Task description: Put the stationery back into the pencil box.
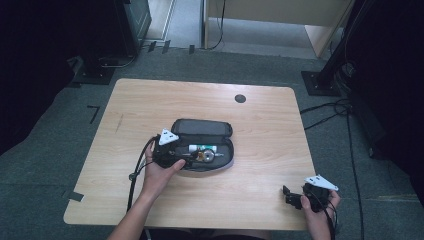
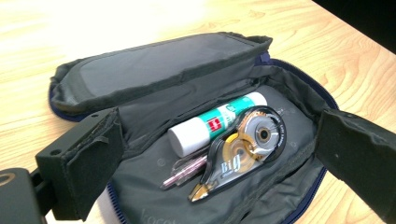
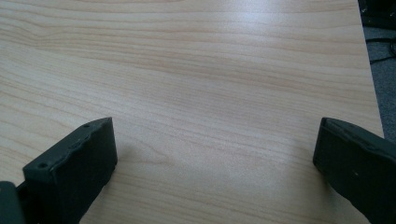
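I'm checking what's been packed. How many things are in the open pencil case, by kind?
Glue stick: 1
Correction tape dispenser: 1
Pink pen: 1
Total: 3, all lying inside the open pencil case

Overhead, the room's edges sink into black while my counter (image 1: 150, 100) sits evenly lit. Through my left tongs' camera, glare washes out the wood top-left. My right tongs' view shows a pale sheen and soft shadows; both pictures look slightly soft.
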The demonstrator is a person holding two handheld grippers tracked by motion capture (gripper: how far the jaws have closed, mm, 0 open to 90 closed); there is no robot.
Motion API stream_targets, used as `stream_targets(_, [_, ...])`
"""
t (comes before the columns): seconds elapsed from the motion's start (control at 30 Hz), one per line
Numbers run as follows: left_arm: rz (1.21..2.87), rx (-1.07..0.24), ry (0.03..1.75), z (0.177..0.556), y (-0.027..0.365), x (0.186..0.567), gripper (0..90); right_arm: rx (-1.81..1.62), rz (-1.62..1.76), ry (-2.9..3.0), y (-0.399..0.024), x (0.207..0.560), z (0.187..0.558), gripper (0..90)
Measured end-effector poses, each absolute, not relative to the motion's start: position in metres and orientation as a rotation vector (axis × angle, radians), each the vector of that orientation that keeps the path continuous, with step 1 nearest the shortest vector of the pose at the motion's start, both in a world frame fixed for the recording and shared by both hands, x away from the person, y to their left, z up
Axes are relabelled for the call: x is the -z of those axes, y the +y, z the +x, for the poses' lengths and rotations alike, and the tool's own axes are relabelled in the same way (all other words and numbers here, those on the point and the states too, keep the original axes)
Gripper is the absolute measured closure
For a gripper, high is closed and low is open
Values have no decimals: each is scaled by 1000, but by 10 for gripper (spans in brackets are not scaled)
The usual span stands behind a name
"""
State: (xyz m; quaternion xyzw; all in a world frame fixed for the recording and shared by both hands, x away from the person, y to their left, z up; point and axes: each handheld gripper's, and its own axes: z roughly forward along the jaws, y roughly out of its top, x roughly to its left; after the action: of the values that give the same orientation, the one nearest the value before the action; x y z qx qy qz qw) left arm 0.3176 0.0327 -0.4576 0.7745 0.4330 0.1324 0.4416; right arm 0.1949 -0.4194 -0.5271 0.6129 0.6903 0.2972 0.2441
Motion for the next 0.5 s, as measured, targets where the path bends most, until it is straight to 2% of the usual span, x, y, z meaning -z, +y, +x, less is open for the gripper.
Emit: stream_targets(0.5, [1884, -364, 1096, 308, 59, 456, 0, -814, 1671, 1888, -419, 527, 195, 0])
